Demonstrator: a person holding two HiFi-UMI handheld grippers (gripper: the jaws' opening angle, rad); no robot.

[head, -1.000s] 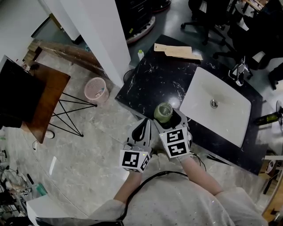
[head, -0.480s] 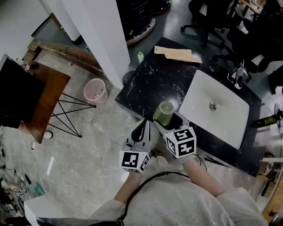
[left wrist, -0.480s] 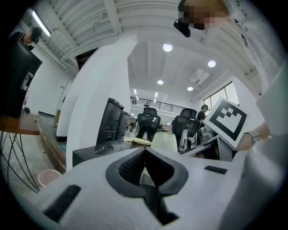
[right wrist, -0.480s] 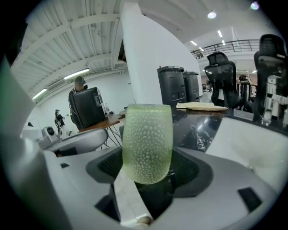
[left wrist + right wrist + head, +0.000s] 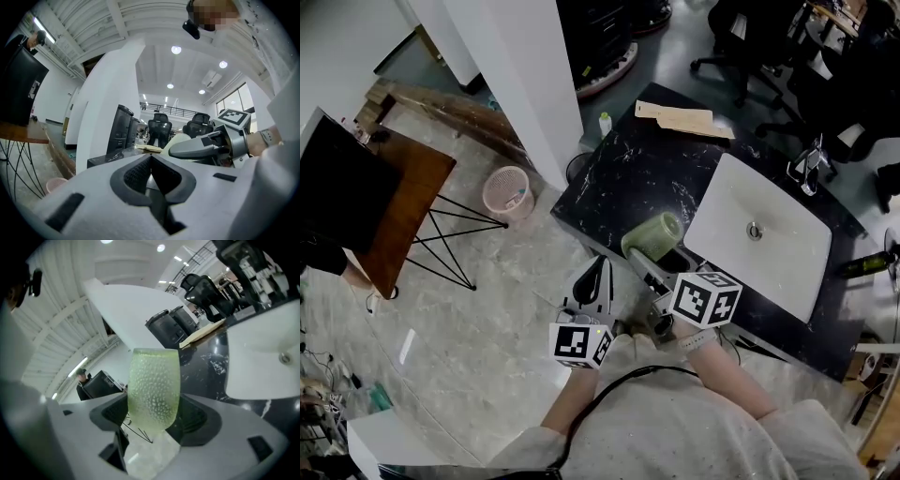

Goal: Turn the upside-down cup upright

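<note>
A pale green dimpled cup (image 5: 653,235) is off the black marble counter (image 5: 619,173), tipped onto its side above the counter's near edge. My right gripper (image 5: 663,255) is shut on it, with the marker cube behind at the wrist. In the right gripper view the cup (image 5: 154,385) sits between both dark pads (image 5: 112,416), its wide end pointing away from the camera. My left gripper (image 5: 597,266) hangs beside it over the floor, shut and holding nothing. From the left gripper view its jaws (image 5: 151,174) meet, and the cup (image 5: 180,138) shows at the right.
A white sink (image 5: 769,234) with a faucet (image 5: 809,155) fills the counter's right part. A cardboard piece (image 5: 684,117) and a small bottle (image 5: 605,122) lie at its far end. A pink bin (image 5: 508,192), a wooden table (image 5: 403,202) and a white column (image 5: 525,66) stand to the left.
My right gripper has rolled and risen slightly, tipping the cup from standing on end to lying on its side. The left gripper has stayed put.
</note>
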